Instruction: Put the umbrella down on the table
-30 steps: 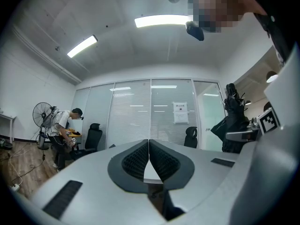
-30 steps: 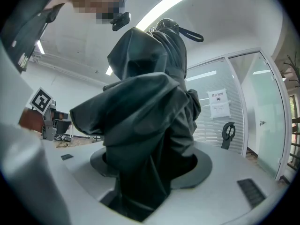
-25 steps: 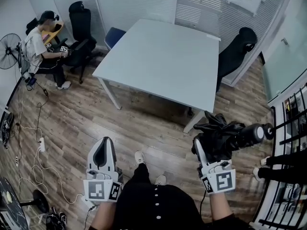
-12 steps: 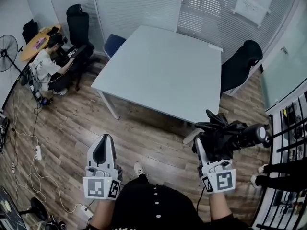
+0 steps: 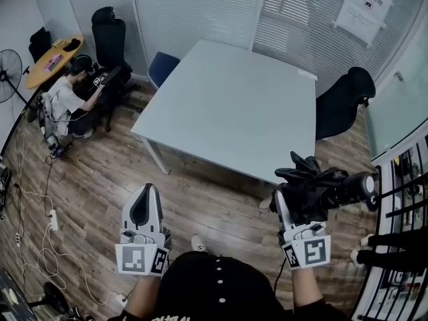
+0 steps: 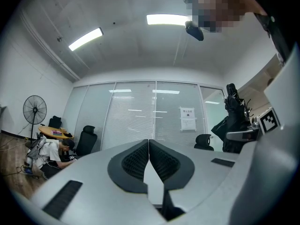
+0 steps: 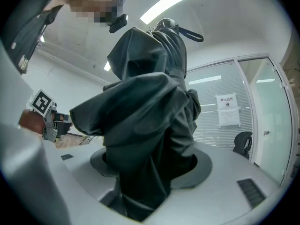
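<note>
A folded black umbrella (image 5: pixel 321 191) lies crosswise in my right gripper (image 5: pixel 286 209), its handle end pointing right. In the right gripper view the umbrella's dark fabric (image 7: pixel 145 107) fills the space between the jaws, and my right gripper (image 7: pixel 150 170) is shut on it. My left gripper (image 5: pixel 145 194) is held level at the lower left, shut with nothing in it; its pads meet in the left gripper view (image 6: pixel 149 144). The pale grey table (image 5: pixel 227 105) stands ahead of both grippers, its near edge a short way beyond the umbrella.
A person (image 5: pixel 67 102) sits at the left by a small wooden table (image 5: pixel 52 59) and a black office chair (image 5: pixel 107 35). A blue chair (image 5: pixel 162 67) and a black chair (image 5: pixel 344 102) flank the table. Cables (image 5: pixel 33 199) trail on the floor; a black railing (image 5: pixel 401 199) is at right.
Both grippers have moved forward towards the table, which now lies closer. The umbrella stays gripped the same way in the right gripper; the left stays shut.
</note>
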A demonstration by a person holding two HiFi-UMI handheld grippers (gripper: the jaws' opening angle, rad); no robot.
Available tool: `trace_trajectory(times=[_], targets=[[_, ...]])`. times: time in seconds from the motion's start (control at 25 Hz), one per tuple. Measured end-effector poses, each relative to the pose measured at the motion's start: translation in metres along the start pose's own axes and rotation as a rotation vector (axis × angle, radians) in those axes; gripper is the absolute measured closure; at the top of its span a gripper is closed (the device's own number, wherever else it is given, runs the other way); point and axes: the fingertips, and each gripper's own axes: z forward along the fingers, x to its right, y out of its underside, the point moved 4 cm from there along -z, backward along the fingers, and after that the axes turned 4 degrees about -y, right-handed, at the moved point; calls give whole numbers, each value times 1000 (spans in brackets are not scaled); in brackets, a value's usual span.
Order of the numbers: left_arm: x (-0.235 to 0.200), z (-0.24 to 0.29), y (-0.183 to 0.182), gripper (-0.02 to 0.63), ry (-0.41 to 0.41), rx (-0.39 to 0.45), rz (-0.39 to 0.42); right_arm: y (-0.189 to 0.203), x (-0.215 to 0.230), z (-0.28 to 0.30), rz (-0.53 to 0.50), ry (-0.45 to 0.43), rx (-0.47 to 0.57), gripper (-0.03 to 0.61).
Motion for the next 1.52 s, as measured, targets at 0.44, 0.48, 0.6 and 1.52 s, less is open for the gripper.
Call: trace_trajectory(times=[0.44, 0.48, 0.6, 1.52], targets=[[-43, 40, 4, 597, 35, -4, -11, 7, -14, 45, 2, 35, -24, 299], [-44, 42, 7, 597, 36, -12, -15, 9, -14, 45, 1, 38, -32, 299], [-43, 47, 16, 597, 51, -37, -19, 15, -13, 46, 6, 49, -47, 299], [-49, 202, 34, 597, 49, -67, -13, 39, 70, 181, 16, 43, -74, 299]])
